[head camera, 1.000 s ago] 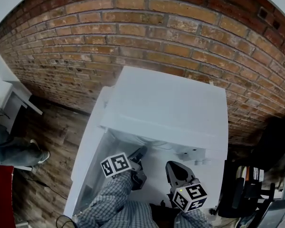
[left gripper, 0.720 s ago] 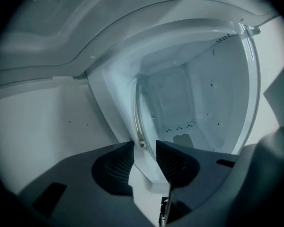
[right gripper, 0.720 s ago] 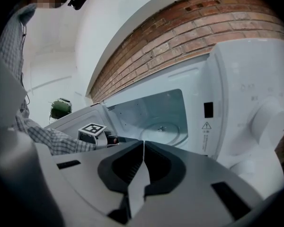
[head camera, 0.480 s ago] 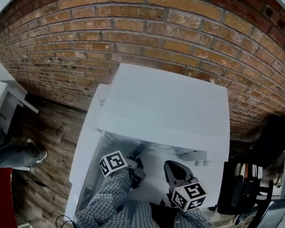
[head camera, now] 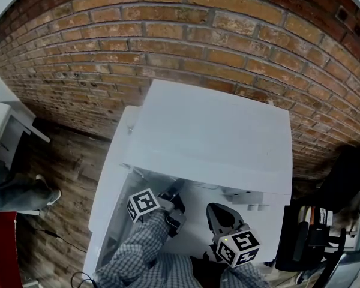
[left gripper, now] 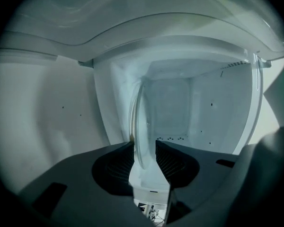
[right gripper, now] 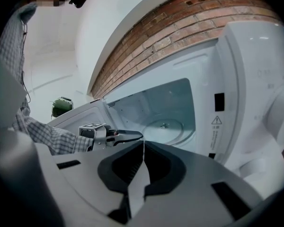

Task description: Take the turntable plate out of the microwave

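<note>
Plate [left gripper: 141, 119] between left tool [left gripper: 144, 144] jaws, hidden overhead

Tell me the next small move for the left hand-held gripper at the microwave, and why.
Probably draw the left hand-held gripper straight back out of the microwave. Its jaws look closed on the near rim of the turntable plate, which lies inside it; the right hand-held gripper is shut and empty.

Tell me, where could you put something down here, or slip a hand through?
Bare: the flat white top of the microwave, bordered by the brick wall behind. Crowded: the doorway, where the left gripper reaches in onto the rim of the turntable plate and the shut right gripper hangs just outside. Little free floor shows around the plate.
</note>
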Demonstrator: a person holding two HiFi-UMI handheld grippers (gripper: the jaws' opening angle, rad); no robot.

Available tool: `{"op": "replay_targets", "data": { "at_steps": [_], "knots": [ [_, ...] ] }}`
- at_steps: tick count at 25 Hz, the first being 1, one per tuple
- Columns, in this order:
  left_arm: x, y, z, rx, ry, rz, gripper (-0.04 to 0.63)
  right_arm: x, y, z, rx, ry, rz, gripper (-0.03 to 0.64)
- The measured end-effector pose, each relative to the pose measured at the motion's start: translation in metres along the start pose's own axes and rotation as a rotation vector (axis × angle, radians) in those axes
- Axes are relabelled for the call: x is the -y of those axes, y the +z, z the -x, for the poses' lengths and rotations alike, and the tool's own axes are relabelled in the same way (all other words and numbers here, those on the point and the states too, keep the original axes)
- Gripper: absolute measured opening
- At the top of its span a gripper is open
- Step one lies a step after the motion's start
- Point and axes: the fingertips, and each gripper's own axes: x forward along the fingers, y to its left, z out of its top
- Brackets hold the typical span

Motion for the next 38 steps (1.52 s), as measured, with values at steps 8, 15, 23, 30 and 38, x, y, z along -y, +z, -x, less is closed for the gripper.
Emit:
{"op": "replay_targets", "data": {
  "at_steps": [8, 15, 23, 30, 38],
  "knots": [
    [0.0, 0.001, -0.003, 0.016, -0.006, 0.035, 0.121, 0.001, 0.0, -0.003, -0.007, 0.012, 0.0, 0.02],
    [-0.014, 0.001, -0.001, 0.023, 0.044, 0.051, 0.032, -0.001, -0.005, -0.007, -0.023, 0.02, 0.003, 0.02],
    [-0.005, 0.001, -0.003, 0.02, 0.017, 0.046, 0.031, 0.001, -0.026, -0.025, -0.085, 0.068, -0.146, 0.02],
    [-0.001, 0.001, -0.001, 0.02, 0.005, 0.049, 0.031, 0.008, -0.023, -0.062, 0.121, 0.244, -0.985, 0.03],
    [0.015, 0.006, 0.001, 0.041, -0.063, 0.068, 0.031, 0.037, -0.015, -0.084, 0.288, 0.262, -1.191, 0.13]
  ]
}}
